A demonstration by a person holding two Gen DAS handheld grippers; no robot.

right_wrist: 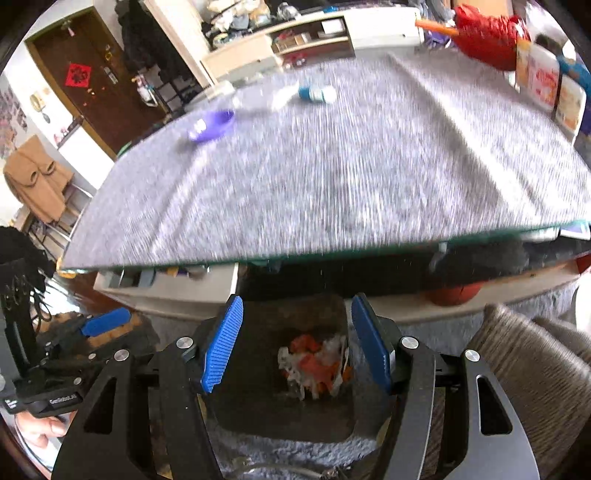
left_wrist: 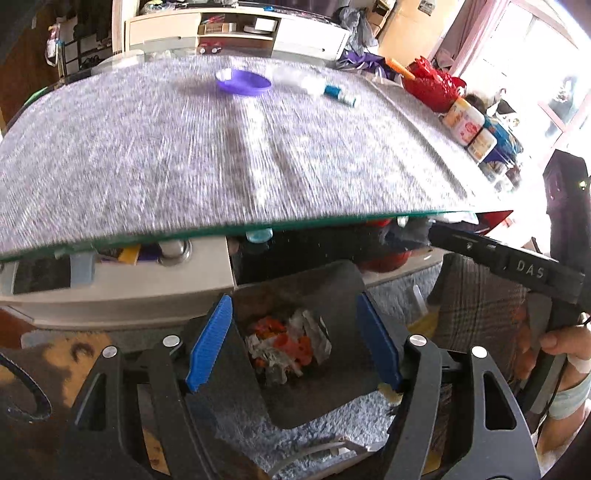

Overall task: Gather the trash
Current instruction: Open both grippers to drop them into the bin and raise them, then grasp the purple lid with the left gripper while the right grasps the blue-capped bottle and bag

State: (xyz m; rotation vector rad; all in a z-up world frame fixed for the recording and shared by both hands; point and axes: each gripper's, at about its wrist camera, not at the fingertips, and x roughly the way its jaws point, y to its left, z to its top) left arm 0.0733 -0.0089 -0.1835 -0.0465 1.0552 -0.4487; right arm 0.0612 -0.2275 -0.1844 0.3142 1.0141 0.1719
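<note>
A dark bin stands on the floor below the table's front edge, with orange and white trash in it. It also shows in the right wrist view with the same trash. My left gripper hangs open and empty above the bin. My right gripper is open and empty above it too. On the table lie a clear plastic bottle with a blue label and a purple dish.
The table has a grey cloth under glass. A red basket and snack packets line its right edge. A cabinet stands behind. A chair and a grey rug lie near the bin.
</note>
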